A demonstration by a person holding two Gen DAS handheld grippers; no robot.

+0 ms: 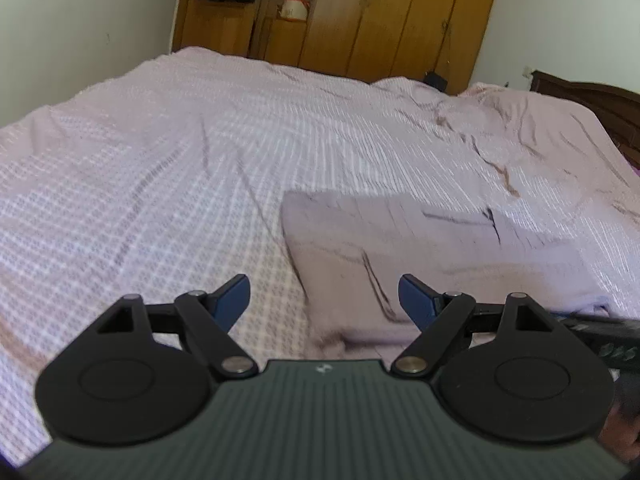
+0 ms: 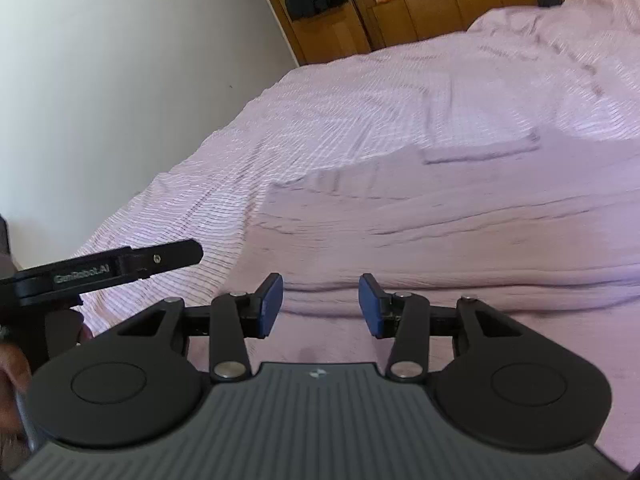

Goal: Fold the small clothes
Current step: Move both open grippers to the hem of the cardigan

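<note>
A mauve garment lies flat on the pink checked bedspread, folded into a broad rectangle with creases. My left gripper hovers over its near left corner, blue pads wide apart and nothing between them. In the right wrist view the same garment fills the middle. My right gripper stands open just above its near edge, and the pads touch no cloth. A smaller folded mauve piece lies farther back on the bed.
The left tool's black side bar reaches in from the left edge, with a hand beneath it. A wooden wardrobe stands beyond the bed, a dark headboard at far right. White wall borders the bed's left side.
</note>
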